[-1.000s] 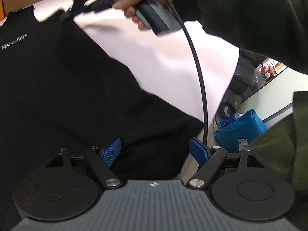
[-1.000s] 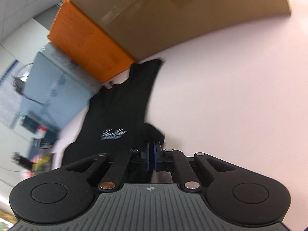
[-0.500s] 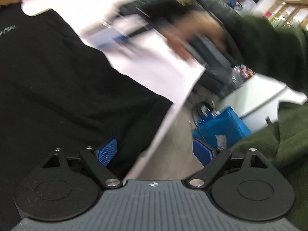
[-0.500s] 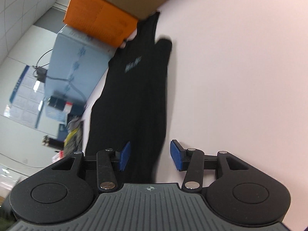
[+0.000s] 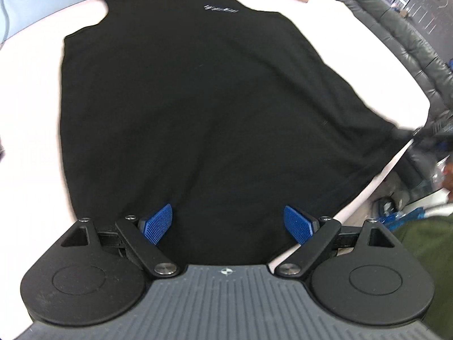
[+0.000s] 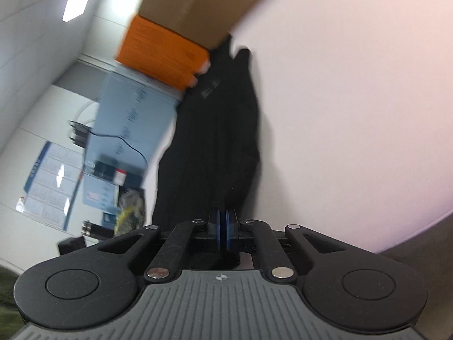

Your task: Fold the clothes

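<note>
Left gripper [image 5: 228,223] is spread wide over the near hem, holding nothing. Right gripper [image 6: 223,228] is clamped on the black sleeveless shirt's [image 5: 203,107] near-right hem corner, pulling it taut. Shirt lies flat on the white table [image 5: 28,107], collar far by the cardboard box [image 6: 195,2]. Grab the near-left corner low, match tension, then fold.

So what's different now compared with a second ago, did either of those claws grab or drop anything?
The right gripper opened half a second ago and has now shut on the black shirt's near corner. The left gripper swung over the hem, so the whole shirt shows. It stayed open, and the shirt still lies on the white table.
</note>
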